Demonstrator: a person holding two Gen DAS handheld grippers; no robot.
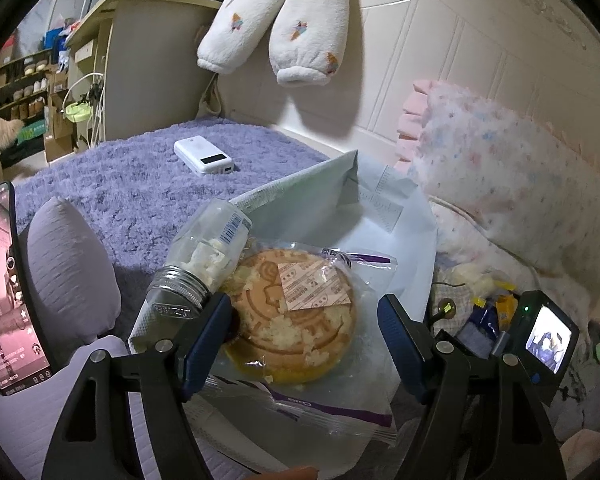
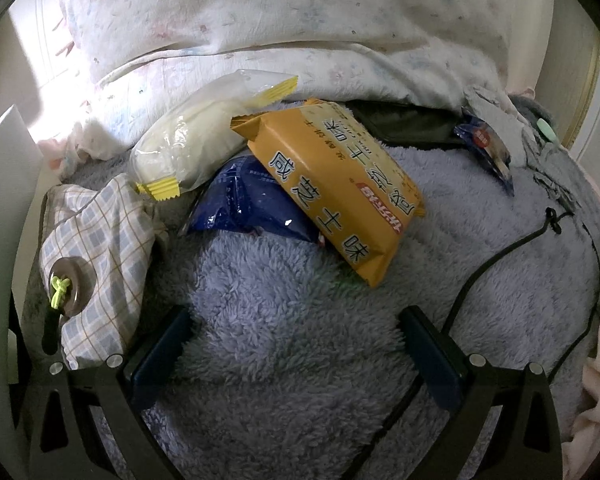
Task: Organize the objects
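Both grippers, left gripper (image 1: 304,336) and right gripper (image 2: 296,344), hover spread wide.

The orange cracker packet (image 2: 332,188) is covering most of the blue packet (image 2: 244,204), so you are seeing only its left part. The frame edge is cutting off the phone (image 1: 8,292) at your left. The jar (image 1: 204,256) is hiding the bagged round cake's (image 1: 296,312) upper-left rim. The shelf items (image 1: 24,80) far left are showing too small to identify.
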